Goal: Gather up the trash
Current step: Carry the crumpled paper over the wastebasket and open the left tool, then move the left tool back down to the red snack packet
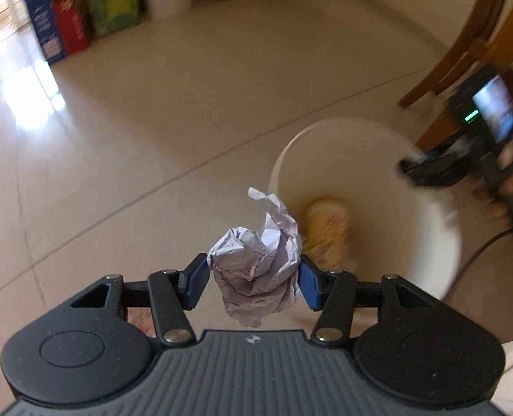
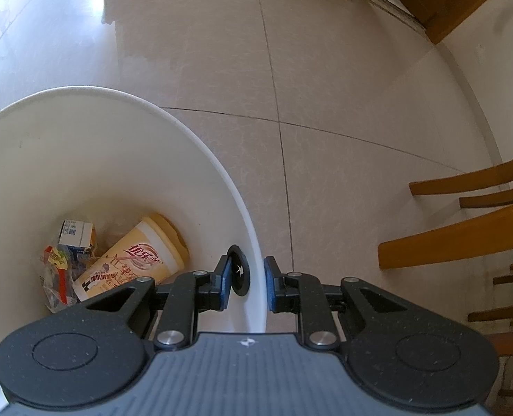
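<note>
Left wrist view: my left tool (image 1: 254, 279) pinches crumpled paper (image 1: 258, 270); right tool (image 2: 247, 282) straddles the white bin (image 2: 201, 159) rim, fingers spread.

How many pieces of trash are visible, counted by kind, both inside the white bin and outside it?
Crumpled paper ball, held by the left gripper beside the white bin: 1
Milk tea cup in the bin: 1
Small carton in the bin: 1
Plastic wrapper in the bin: 1, possibly more in the crumpled pile
Total: 4 pieces
</note>
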A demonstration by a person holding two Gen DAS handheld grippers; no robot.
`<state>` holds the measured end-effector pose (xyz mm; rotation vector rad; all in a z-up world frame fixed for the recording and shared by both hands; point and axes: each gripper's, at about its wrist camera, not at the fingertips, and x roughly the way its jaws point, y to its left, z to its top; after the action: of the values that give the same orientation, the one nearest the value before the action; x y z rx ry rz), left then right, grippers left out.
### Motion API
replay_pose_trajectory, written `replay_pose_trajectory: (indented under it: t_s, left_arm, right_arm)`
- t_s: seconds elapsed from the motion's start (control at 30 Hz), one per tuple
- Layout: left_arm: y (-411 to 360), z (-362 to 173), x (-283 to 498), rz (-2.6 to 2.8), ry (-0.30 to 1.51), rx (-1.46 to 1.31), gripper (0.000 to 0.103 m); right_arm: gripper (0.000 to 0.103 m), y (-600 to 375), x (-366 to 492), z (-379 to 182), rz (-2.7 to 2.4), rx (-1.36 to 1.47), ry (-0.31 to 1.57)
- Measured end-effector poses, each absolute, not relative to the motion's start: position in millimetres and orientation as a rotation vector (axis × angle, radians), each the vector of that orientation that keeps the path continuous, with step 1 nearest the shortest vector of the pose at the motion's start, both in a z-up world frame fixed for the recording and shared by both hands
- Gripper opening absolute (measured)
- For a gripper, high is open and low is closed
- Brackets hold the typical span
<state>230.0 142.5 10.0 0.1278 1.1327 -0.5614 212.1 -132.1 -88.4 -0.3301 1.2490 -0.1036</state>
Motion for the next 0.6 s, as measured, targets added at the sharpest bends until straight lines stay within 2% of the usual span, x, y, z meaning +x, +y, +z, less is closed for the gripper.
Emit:
replay_pose_trajectory:
  t_s: [0.13,0.23,0.27,0.3,0.37,0.6]
  left_arm:
    - [117.8,28.8,231.8,-0.632,1.095,0.102,0.055]
    - [101.1,22.0,232.8,-0.666,1.087,0.091,0.058]
    - [96.2,18.2,232.8,-0.68,1.091,0.085,0.063]
    - [90.9,16.5,232.0,-0.69,1.097,0.081,0.074]
    - [87.3,19.8,230.5,-0.697,1.089,0.077,0.083]
    - [91.7,14.2,229.2,-0.665,1.089,0.078,0.084]
  right_arm:
    - [0.023,-133.4,212.3,-87.9,-0.104,-0.317,1.252]
    - [0.023,-133.3,212.4,-88.0,-0.103,-0.317,1.253]
    - [0.023,-133.4,212.4,-88.0,-0.104,-0.316,1.253]
    - [0.023,-133.5,212.3,-88.1,-0.104,-0.315,1.253]
    - [0.023,-133.2,212.2,-88.3,-0.102,-0.314,1.253]
    - [0.023,-134.1,212.3,-88.5,-0.098,-0.306,1.254]
